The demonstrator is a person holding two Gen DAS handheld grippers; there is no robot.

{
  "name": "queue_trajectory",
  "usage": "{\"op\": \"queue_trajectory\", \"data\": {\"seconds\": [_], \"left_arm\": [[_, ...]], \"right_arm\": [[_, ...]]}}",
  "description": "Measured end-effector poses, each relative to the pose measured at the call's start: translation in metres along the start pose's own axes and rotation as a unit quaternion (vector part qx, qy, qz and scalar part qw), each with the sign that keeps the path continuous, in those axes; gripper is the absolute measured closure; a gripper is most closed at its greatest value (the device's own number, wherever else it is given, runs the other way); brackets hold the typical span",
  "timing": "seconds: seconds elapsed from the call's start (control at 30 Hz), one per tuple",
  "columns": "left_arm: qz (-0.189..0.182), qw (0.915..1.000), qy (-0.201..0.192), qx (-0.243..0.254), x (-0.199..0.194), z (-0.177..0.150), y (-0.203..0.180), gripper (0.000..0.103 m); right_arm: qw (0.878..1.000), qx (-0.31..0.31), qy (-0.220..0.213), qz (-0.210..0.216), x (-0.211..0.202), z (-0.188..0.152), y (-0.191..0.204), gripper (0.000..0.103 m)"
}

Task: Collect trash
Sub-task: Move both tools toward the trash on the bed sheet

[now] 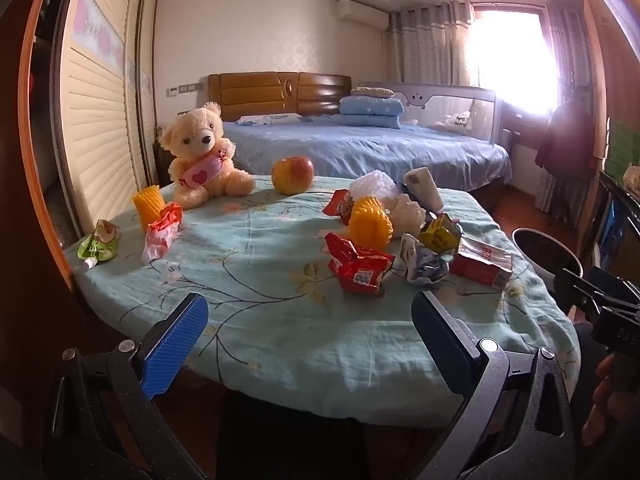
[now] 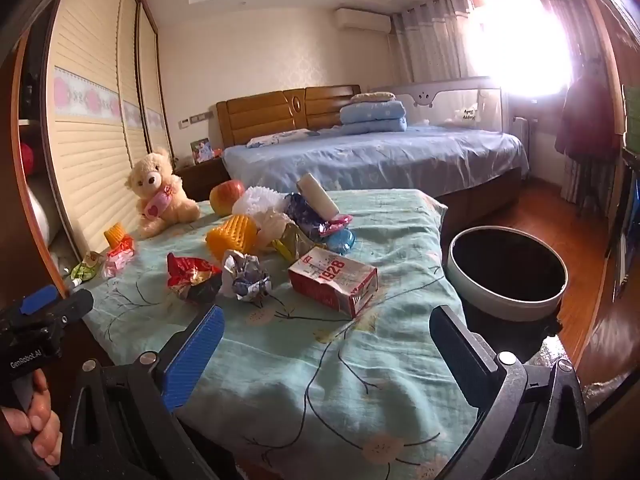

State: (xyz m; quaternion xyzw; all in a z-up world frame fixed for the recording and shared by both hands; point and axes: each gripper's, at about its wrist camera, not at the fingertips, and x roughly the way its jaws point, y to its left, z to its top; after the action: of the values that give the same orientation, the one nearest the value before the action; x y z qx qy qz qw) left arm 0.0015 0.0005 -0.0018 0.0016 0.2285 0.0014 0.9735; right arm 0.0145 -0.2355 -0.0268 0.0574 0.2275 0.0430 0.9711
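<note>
Bedroom light floods both of my feeds, and the window (image 1: 512, 60) is blown out to white, so nothing beyond the curtains reads.

Left wrist view: my left gripper (image 1: 310, 332) hangs released over the near edge of the table (image 1: 280, 320), jaws spread wide with nothing between them. Trash lies across the floral cloth: a red snack wrapper (image 1: 358, 266), a crumpled foil ball (image 1: 424, 264), a red-and-white carton (image 1: 484, 266) and a yellow foam fruit net (image 1: 370, 222) in a heap at right. A green drink pouch (image 1: 100, 244), a pink wrapper (image 1: 162, 232) and a second yellow net (image 1: 149, 204) sit at the left rim. A teddy bear (image 1: 204, 156) and an apple (image 1: 292, 175) stand behind. The waste bin (image 1: 560, 248) is cut off by my right gripper's body, which enters at the right edge; its jaws cannot be judged here.

Right wrist view: my right gripper (image 2: 326, 340) is likewise released and empty, over the table's near corner (image 2: 320, 380). The carton (image 2: 334, 282), printed "1928", lies just ahead, beside the foil ball (image 2: 246, 278) and red wrapper (image 2: 192, 276). The bin (image 2: 508, 268) stands on the floor just right of the table, its inside too dark to read. My hand (image 2: 38, 420) is clipped at the lower left.
</note>
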Motion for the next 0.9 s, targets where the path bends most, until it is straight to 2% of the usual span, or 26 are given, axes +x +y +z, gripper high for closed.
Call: {"op": "queue_trajectory", "data": {"seconds": [0.13, 0.3, 0.9], "left_arm": [[0.002, 1.0000, 0.008, -0.001, -0.004, 0.002, 0.002, 0.000], [-0.002, 0.9999, 0.011, -0.005, -0.006, 0.000, 0.004, 0.000], [-0.002, 1.0000, 0.008, 0.004, -0.010, 0.000, 0.001, 0.000]], "right_arm": [[1.000, 0.008, 0.002, 0.019, -0.006, -0.002, -0.003, 0.000], [0.999, -0.014, 0.028, 0.014, -0.002, -0.002, 0.008, 0.000], [0.999, -0.011, 0.027, 0.030, -0.005, -0.001, 0.012, 0.000]]}}
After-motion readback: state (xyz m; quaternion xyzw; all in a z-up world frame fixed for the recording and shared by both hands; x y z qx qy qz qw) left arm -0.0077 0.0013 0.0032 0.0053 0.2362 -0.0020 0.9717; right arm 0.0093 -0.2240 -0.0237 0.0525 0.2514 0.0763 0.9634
